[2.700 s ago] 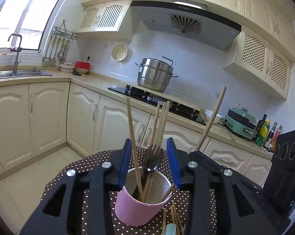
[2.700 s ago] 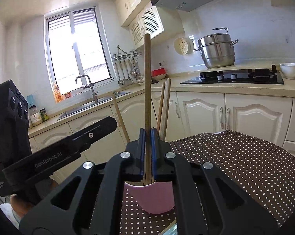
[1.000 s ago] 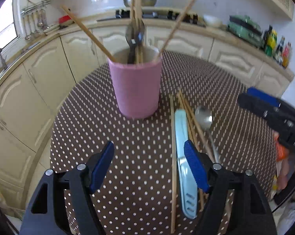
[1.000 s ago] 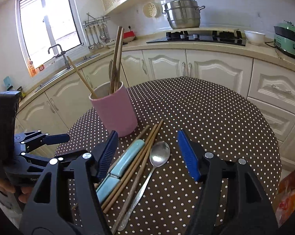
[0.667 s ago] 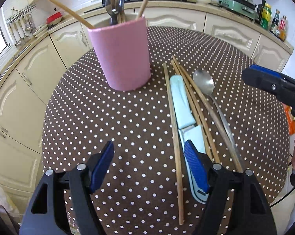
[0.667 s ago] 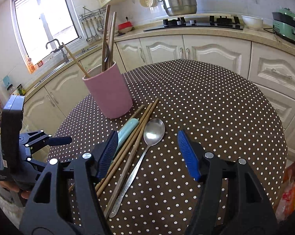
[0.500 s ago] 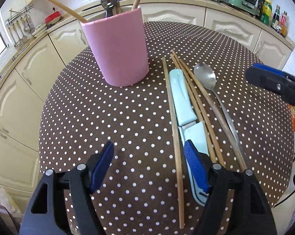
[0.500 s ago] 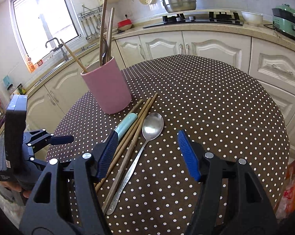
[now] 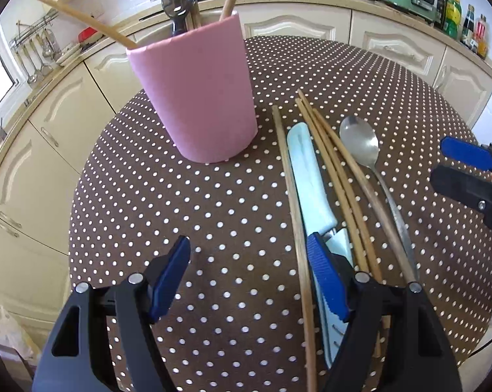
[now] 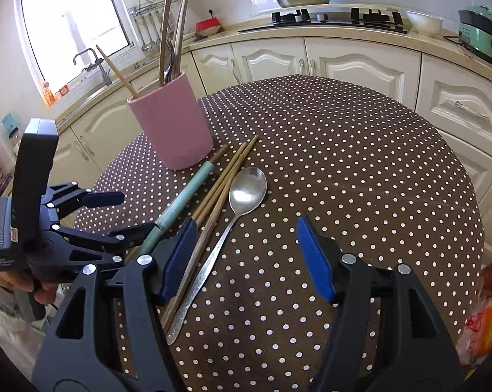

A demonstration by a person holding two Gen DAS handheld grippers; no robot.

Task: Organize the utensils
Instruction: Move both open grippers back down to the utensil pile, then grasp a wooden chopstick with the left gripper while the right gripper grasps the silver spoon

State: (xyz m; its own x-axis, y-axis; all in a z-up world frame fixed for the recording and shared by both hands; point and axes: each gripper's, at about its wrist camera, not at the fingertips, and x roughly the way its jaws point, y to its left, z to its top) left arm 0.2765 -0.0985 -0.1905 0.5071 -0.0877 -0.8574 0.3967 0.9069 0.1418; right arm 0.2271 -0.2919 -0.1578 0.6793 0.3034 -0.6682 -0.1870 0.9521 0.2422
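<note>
A pink cup (image 9: 197,98) (image 10: 170,124) stands on the dotted table with several chopsticks and dark utensils in it. Beside it lie a lone chopstick (image 9: 291,212), a light blue knife (image 9: 311,179) (image 10: 183,196), several chopsticks (image 9: 340,189) (image 10: 223,176) and a metal spoon (image 9: 360,140) (image 10: 247,189). My left gripper (image 9: 247,245) (image 10: 134,210) is open and low, its right finger over the knife. My right gripper (image 10: 246,225) (image 9: 464,163) is open, with the spoon handle running under its left finger.
A brown polka-dot cloth (image 10: 343,150) covers the round table. Cream cabinets (image 10: 353,62) and a counter with a hob ring it. An orange packet (image 10: 484,310) sits past the table's right edge. A hand (image 10: 14,281) holds the left gripper.
The right gripper let go of the chopstick it held over the cup and now stands open. Both grippers drew back from the cup and sank toward the utensils lying on the table.
</note>
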